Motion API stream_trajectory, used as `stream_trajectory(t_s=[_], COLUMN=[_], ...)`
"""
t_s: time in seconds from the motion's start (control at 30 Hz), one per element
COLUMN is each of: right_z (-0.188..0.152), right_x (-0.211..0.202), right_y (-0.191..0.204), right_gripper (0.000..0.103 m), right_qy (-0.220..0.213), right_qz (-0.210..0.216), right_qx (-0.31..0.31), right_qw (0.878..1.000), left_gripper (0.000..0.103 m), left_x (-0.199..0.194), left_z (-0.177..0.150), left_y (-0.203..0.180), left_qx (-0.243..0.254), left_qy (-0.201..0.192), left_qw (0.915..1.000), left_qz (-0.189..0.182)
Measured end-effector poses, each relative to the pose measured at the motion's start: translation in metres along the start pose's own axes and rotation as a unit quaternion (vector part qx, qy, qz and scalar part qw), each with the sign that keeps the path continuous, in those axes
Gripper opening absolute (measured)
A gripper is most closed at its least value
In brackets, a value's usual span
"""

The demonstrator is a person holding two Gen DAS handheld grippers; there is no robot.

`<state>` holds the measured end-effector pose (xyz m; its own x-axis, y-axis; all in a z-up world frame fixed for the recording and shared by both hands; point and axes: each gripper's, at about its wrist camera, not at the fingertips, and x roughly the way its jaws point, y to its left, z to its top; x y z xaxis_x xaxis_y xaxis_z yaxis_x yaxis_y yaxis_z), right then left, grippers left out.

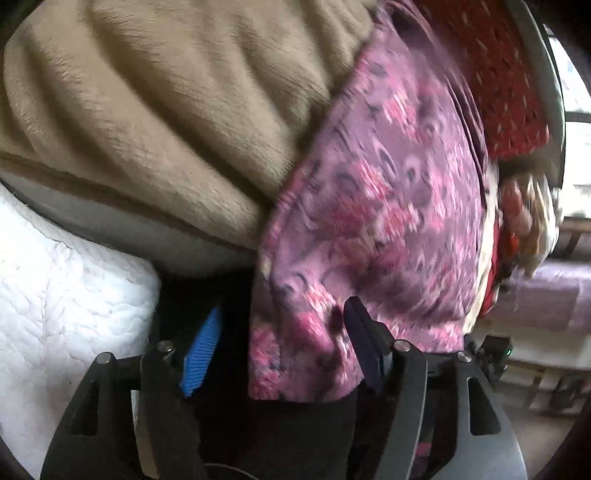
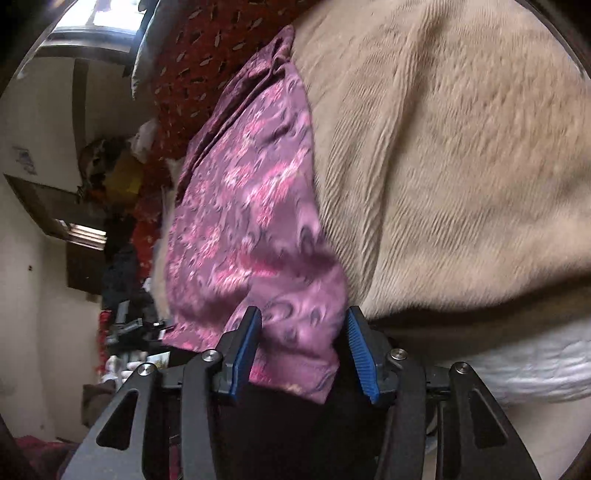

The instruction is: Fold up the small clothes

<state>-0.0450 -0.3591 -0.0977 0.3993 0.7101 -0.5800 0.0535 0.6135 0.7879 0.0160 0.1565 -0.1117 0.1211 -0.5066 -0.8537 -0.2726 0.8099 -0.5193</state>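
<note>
Purple floral garment (image 1: 369,206) lies on the beige blanket (image 1: 147,110), hem draped over the edge. Your left tongs (image 1: 280,350) and right tongs (image 2: 301,347) straddle that hem at 6 o'clock, both released, pads w/o pressure.

Daylight from window (image 2: 99,18), overexposed; motion blur across both views; fisheye edges dark, warped.

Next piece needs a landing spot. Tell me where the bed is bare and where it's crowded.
Free: the wide tan blanket, beside the purple floral garment and above the white quilt. Crowded: the other side of the garment, where the red patterned cloth and a jumbled heap of clothes press close. Both the left gripper and right gripper stand open around the garment's near edge.
</note>
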Motion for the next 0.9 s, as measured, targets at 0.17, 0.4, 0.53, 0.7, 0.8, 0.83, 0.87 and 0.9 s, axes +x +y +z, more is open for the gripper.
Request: stream_trajectory(t_s=[0.17,0.4,0.53,0.7,0.8,0.83,0.87,0.9], right_z=[-0.002,0.003,0.011,0.037,0.062,0.072,0.082,0.092], right_x=[0.0,-0.023,-0.032,-0.032,-0.031,-0.03,-0.031,-0.031], right_y=[0.021,0.05,0.061,0.069,0.072,0.074,0.075,0.076], right_gripper=[0.015,0.005,0.005,0.005,0.005,0.005,0.005,0.005], right_qy=[-0.003,-0.042,-0.066,-0.1,-0.122,-0.13,-0.138,-0.144], right_qz=[-0.031,-0.004,0.042,0.098,0.121,0.128,0.131,0.134], right_qx=[-0.065,-0.104,-0.097,-0.07,-0.055,-0.05,-0.047,-0.044], right_qw=[0.997,0.994,0.992,0.988,0.984,0.982,0.981,0.979], left_gripper=[0.032,0.005,0.005,0.005,0.005,0.005,0.005,0.005], left_x=[-0.009,-0.04,-0.06,-0.079,-0.087,-0.088,-0.089,-0.09], left_z=[-0.013,-0.013,0.002,0.037,0.063,0.07,0.081,0.093], left_y=[-0.025,-0.047,-0.054,-0.073,-0.085,-0.087,-0.091,-0.095], left_qx=[0.053,0.07,0.055,0.04,0.031,0.028,0.023,0.018], left_qy=[-0.034,-0.061,-0.081,-0.114,-0.134,-0.138,-0.145,-0.151], left_qw=[0.9968,0.9956,0.9923,0.9855,0.9828,0.9824,0.9817,0.9812], left_qz=[0.05,-0.017,-0.076,-0.119,-0.123,-0.123,-0.121,-0.119])
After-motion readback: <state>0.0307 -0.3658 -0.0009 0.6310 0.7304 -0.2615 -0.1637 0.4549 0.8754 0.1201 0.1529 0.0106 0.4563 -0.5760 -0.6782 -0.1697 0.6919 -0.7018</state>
